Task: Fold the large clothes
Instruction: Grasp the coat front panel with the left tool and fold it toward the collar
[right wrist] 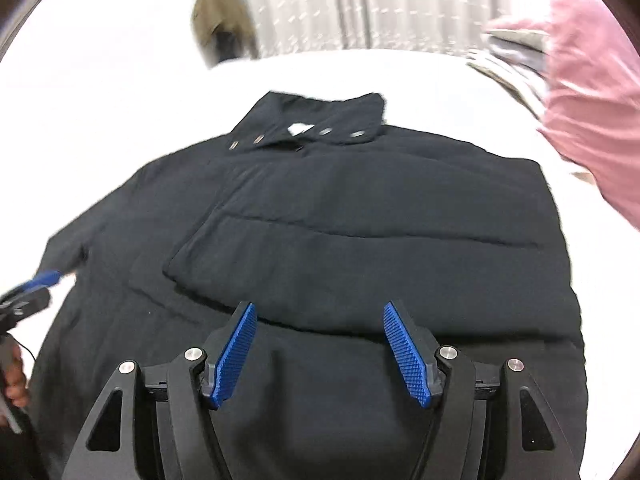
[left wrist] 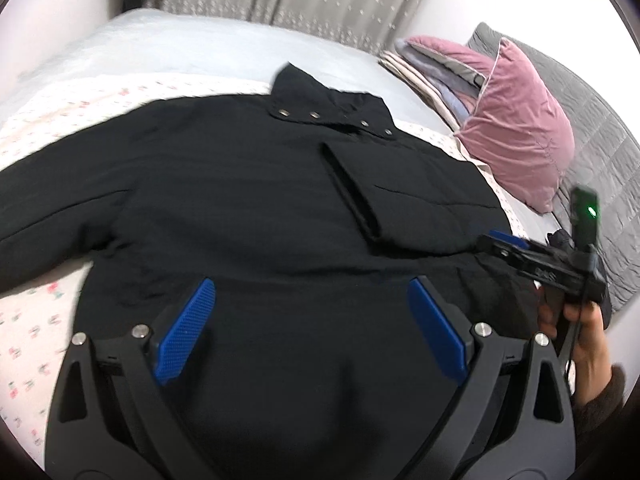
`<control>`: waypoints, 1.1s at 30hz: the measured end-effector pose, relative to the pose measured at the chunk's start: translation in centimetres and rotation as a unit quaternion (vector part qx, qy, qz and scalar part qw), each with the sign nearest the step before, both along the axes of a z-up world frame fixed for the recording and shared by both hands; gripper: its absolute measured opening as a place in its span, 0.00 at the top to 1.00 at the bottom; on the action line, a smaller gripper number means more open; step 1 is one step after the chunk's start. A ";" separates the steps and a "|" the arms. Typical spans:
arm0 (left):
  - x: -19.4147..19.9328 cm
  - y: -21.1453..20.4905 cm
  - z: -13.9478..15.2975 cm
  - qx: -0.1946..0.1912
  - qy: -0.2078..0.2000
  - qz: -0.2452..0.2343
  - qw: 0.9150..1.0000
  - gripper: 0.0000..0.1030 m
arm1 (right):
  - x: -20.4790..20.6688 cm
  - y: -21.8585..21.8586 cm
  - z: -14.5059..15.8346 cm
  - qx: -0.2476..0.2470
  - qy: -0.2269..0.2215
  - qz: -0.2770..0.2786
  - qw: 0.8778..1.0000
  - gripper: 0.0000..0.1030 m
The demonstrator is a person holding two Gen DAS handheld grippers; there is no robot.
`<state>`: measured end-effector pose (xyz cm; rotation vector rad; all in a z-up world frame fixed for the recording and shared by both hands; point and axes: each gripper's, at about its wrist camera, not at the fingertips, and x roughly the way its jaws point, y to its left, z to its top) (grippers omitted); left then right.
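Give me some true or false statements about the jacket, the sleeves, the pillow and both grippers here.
1. The black jacket lies on the bed. True.
2. Both sleeves are folded across its body. False: only one sleeve is folded; the other sleeve lies stretched outward.
3. The right gripper clamps fabric. False: its jaws stand apart, nothing between the pads.
4. The left gripper is open. True.
5. The pillow is green. False: it is pink.

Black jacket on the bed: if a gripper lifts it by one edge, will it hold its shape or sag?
The black jacket would probably sag: its folded-over sleeve lies limp across the body. The quilted, puffy panels suggest padding, so it is likely bulky yet fairly light. The smooth-looking shell may slip between pads.
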<state>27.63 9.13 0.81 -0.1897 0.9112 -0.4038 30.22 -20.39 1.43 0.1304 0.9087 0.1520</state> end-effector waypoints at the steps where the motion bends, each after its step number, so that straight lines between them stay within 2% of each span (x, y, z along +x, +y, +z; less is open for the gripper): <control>1: 1.1 -0.8 -0.4 -0.009 0.013 -0.002 1.000 0.06 | -0.3 -1.2 0.1 0.007 -0.005 -0.013 1.000 0.35; 5: 4.1 -3.0 -2.3 -0.062 0.050 -0.002 0.997 0.09 | -2.6 -5.0 0.9 0.014 -0.020 -0.067 0.997 0.35; 9: 7.5 -4.9 -4.5 -0.106 0.075 0.009 0.991 0.25 | -2.8 -10.7 0.8 0.042 -0.025 -0.126 0.991 0.35; 10: 8.2 -5.3 -5.1 -0.114 0.082 0.013 0.990 0.27 | -2.4 -12.1 0.6 0.052 -0.024 -0.141 0.988 0.35; 13: 10.1 -6.8 -6.2 -0.127 0.087 0.023 0.988 0.42 | -1.4 -16.0 0.0 0.081 -0.019 -0.180 0.980 0.35; 15: 10.8 -7.8 -6.3 -0.136 0.084 0.015 0.987 0.59 | 0.0 -18.3 -1.0 0.110 -0.007 -0.202 0.973 0.35; 16: 11.3 -8.6 -6.3 -0.135 0.083 0.014 0.987 0.61 | 0.7 -19.1 -1.6 0.127 0.001 -0.206 0.970 0.35; 18: 11.7 -9.6 -6.1 -0.133 0.077 0.001 0.988 0.90 | 1.8 -19.7 -2.6 0.151 0.011 -0.208 0.966 0.36; 19: 11.9 -9.9 -5.8 -0.127 0.068 -0.001 0.990 0.91 | 2.6 -19.8 -3.1 0.162 0.013 -0.206 0.965 0.39; 20: 11.7 -10.0 -5.0 -0.130 0.043 -0.002 0.991 0.92 | 2.3 -19.8 -3.2 0.168 0.013 -0.199 0.965 0.59; 21: 11.1 -9.6 -3.9 -0.148 0.002 -0.001 0.989 0.92 | 2.7 -19.4 -3.1 0.160 0.014 -0.193 0.968 0.66; 22: 10.6 -9.2 -3.1 -0.161 -0.030 0.002 0.987 0.92 | 2.7 -19.0 -2.6 0.141 0.005 -0.194 0.971 0.70; 23: 10.3 -9.1 -2.7 -0.145 -0.049 0.013 0.988 0.91 | 2.1 -18.2 -1.8 0.120 -0.024 -0.187 0.975 0.75; 24: 10.5 -9.4 -3.0 -0.120 -0.048 0.015 0.991 0.89 | 1.7 -17.7 -1.4 0.106 -0.043 -0.186 0.976 0.76; 25: 11.1 -10.2 -4.1 -0.067 -0.032 0.017 0.997 0.87 | 1.6 -17.2 -1.5 0.079 -0.048 -0.194 0.977 0.76; 26: 11.7 -10.9 -5.7 -0.012 -0.004 0.021 1.000 0.78 | 1.8 -16.9 -2.0 0.058 -0.037 -0.201 0.977 0.76; 27: 11.9 -11.3 -6.8 0.016 0.011 0.020 1.000 0.73 | 2.1 -16.5 -2.5 0.042 -0.027 -0.205 0.978 0.73; 29: 11.3 -10.8 -6.2 0.014 -0.010 0.029 0.999 0.73 | 2.3 -16.1 -2.4 0.023 -0.016 -0.214 0.976 0.66; 31: 10.2 -10.1 -4.8 0.015 -0.032 0.045 0.998 0.71 | 1.8 -15.4 -1.0 -0.001 -0.030 -0.223 0.974 0.64; 32: 9.4 -9.7 -4.0 0.000 -0.056 0.042 0.998 0.68 | 1.2 -15.0 -0.4 -0.011 -0.043 -0.223 0.974 0.64; 33: 9.1 -9.5 -3.7 -0.006 -0.065 0.038 0.997 0.59 | 0.6 -14.4 0.3 -0.016 -0.058 -0.221 0.973 0.63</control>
